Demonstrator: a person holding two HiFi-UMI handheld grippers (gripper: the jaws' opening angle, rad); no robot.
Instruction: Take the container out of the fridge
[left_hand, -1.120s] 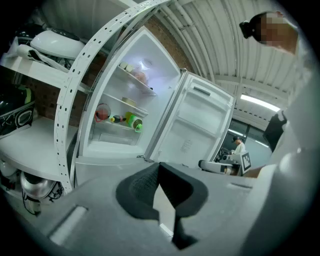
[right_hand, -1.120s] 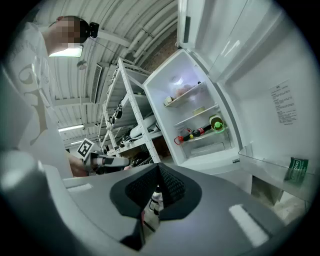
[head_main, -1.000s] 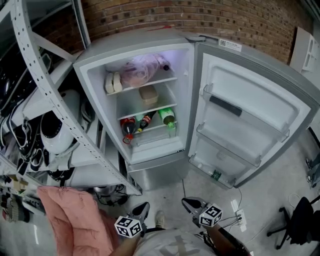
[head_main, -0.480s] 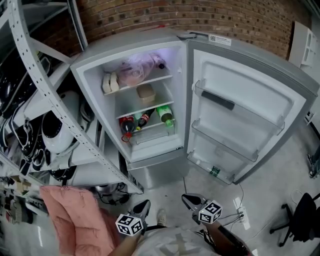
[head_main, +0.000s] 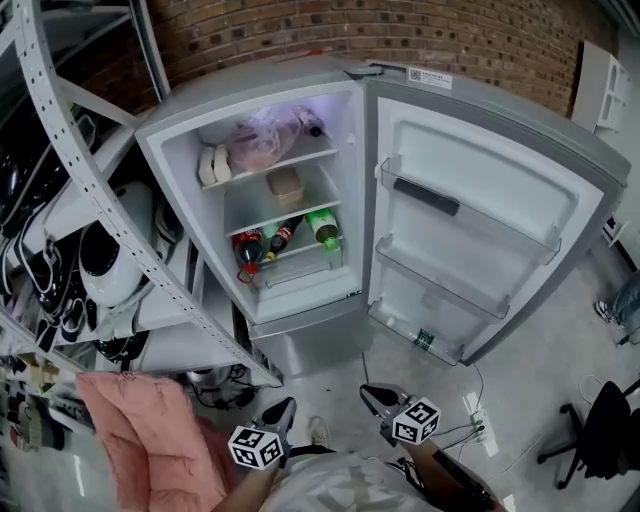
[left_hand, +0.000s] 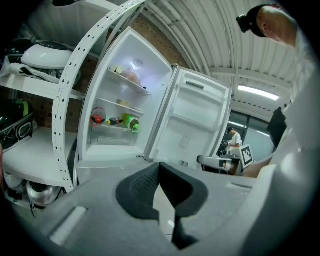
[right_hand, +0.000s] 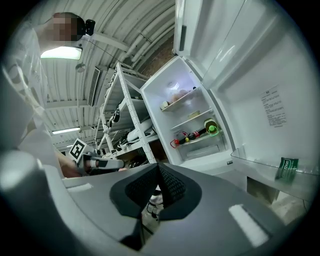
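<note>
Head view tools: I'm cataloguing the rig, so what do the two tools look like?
The left tool and right tool each have black pointed jaws with textured pads on a grey body, plus a white cube bearing black square markers. The person's top is pale.

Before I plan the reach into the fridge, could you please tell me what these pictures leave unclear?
- Container, head view: too small to tell its contents or whether it has a lid.
- Pink bag on the top shelf: the wrapping hides what is inside.
- Bottom drawer: its front hides the contents.
- Door label, right gripper view: print too small to read.
</note>
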